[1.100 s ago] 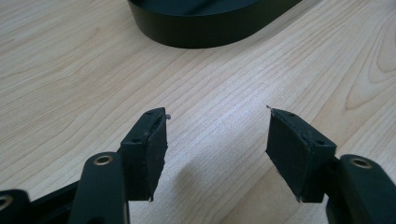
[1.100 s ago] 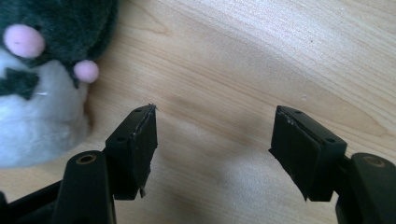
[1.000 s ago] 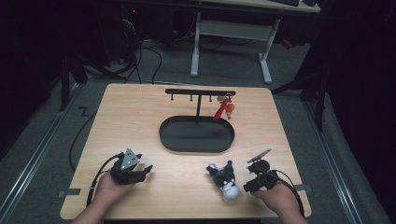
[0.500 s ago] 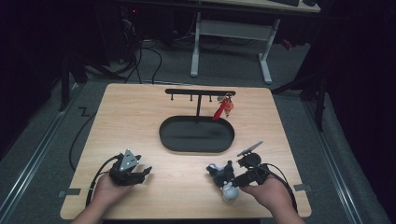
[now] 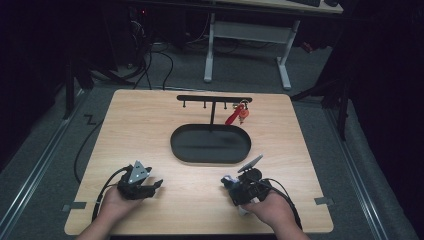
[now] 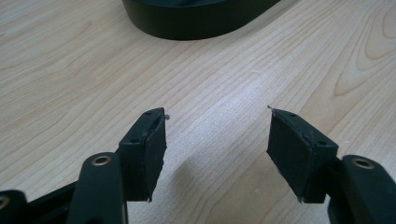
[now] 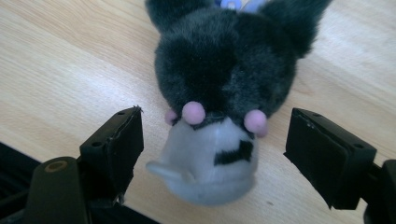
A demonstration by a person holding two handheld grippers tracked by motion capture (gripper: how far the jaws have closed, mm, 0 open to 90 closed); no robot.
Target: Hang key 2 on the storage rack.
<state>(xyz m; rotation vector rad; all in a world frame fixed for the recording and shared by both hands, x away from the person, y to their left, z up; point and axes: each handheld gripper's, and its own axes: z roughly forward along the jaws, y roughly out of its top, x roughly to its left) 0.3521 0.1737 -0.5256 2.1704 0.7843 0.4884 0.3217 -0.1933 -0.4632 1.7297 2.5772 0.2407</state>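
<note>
A small plush toy (image 7: 224, 60), black with a white face and pink dots, lies on the wooden table (image 5: 150, 125) near its front right. My right gripper (image 7: 218, 113) hovers right over it. Its jaws have just been opening, and the toy's head sits between the pads without touching them. From above, the right gripper (image 5: 239, 196) hides most of the toy (image 5: 228, 180). My left gripper (image 5: 156, 186) rests at the front left, open. Bare wood lies between its pads in the left gripper view (image 6: 217, 112).
A black oval tray (image 5: 210, 144) sits mid-table, its rim also in the left gripper view (image 6: 196, 18). Behind it stands a black hook rack (image 5: 214, 99) with a red keychain (image 5: 235, 115) hanging at its right end. The table's front edge is close to both hands.
My right gripper has moved left onto the plush toy, which lay beside it before, and its jaws have spread wider. The left hand has stayed put.
</note>
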